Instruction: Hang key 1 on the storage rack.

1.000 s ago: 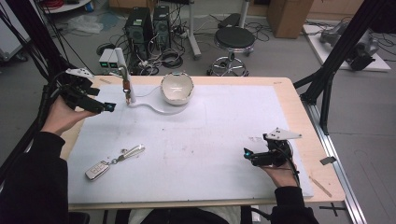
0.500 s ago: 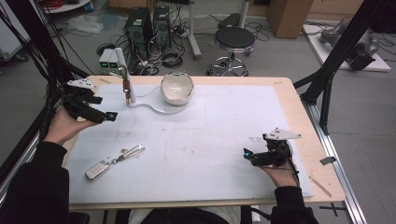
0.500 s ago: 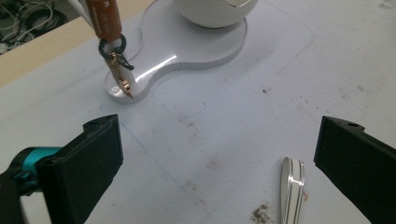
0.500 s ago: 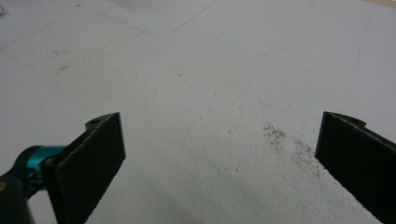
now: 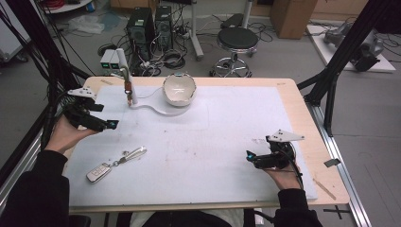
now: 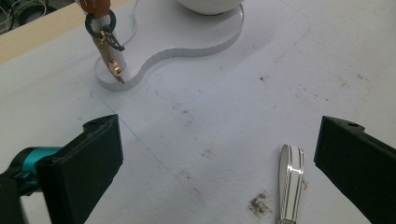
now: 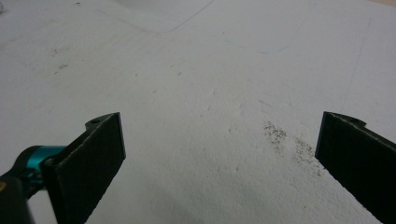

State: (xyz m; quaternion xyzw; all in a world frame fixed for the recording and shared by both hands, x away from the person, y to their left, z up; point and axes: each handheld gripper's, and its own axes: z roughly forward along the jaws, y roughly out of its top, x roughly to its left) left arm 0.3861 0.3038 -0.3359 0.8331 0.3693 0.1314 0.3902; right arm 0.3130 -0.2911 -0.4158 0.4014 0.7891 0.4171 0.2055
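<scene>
In my left gripper view the bottom edge is cutting off the key strap (image 6: pixel 290 184), and the top edge is cutting the white bowl (image 6: pixel 210 5). In my high view the car key (image 5: pixel 98 172) is looking too small for its buttons to be told.

A white mat (image 5: pixel 213 137) covers most of the wooden table (image 5: pixel 302 109). Behind the table, on the grey floor, stand 2 black computer towers (image 5: pixel 151 28) amid tangled cables, with a round black stool (image 5: pixel 238 40) to their right. A cardboard box (image 5: pixel 293 16) sits farther back, and black frame legs (image 5: pixel 335 71) rise at the right.
</scene>
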